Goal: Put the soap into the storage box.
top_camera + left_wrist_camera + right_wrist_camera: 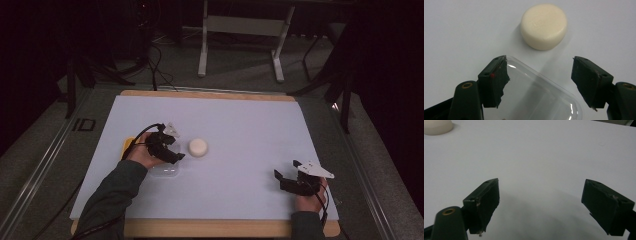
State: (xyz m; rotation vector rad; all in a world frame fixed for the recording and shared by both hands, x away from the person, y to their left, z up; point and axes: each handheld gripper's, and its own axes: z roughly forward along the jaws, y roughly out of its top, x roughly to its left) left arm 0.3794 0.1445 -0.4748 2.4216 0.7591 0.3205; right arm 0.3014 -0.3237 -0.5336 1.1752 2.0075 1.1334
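Overhead, I see my left gripper (176,150) just beside the round white soap bar (198,147), above a clear plastic tray (165,171); a yellow item (128,145) lies behind my hand. My right gripper (286,173) sits well apart on the white mat (240,125). Left gripper view: jaws spread, tray (536,100) beneath, bar (544,26) ahead, unobstructed. Right gripper view: jaws spread over bare mat (544,157).
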